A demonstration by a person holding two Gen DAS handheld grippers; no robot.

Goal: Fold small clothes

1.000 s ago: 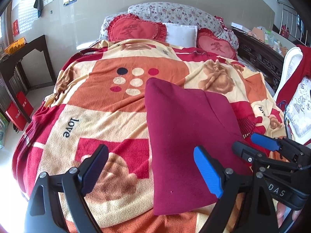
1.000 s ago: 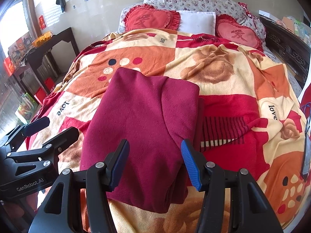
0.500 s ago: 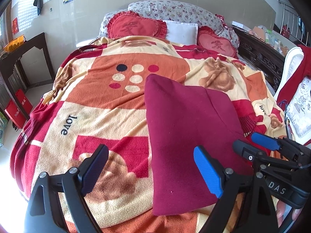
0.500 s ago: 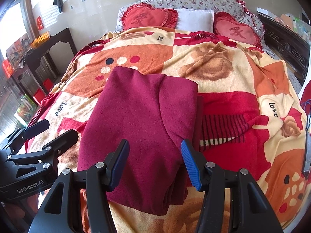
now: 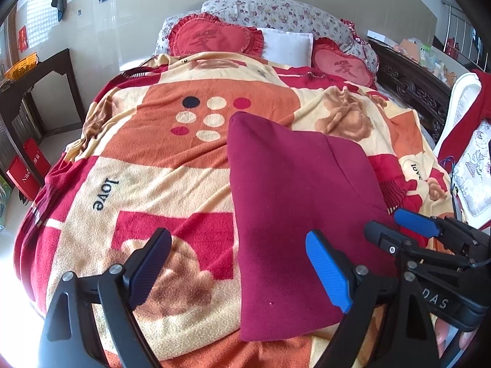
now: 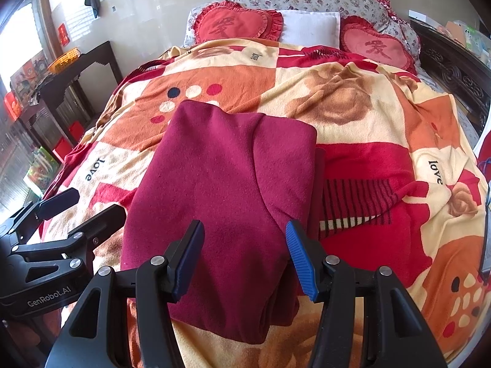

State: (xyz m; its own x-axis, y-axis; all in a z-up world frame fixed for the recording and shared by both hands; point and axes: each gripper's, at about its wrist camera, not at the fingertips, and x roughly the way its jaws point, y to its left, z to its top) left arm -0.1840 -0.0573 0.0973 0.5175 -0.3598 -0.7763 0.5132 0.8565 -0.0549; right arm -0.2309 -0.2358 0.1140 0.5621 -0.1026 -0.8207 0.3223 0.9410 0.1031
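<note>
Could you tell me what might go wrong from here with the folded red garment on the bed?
1. The garment lies near the foot edge of the blanket; a careless tug could drag it off the bed.
2. Its right side shows loose stacked layers; gripping only the top one may undo the fold.
3. Both tools, left and right, hover open close together, with nothing held; they could bump each other.

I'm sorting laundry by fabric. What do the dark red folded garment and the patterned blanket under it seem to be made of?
The dark red folded garment looks like matte fleece or brushed knit: a soft, fuzzy surface with rounded fold edges and no shine. The patterned blanket looks like plush fleece too, with a nubbly pile and printed blocks. Fibre content cannot be told.
</note>
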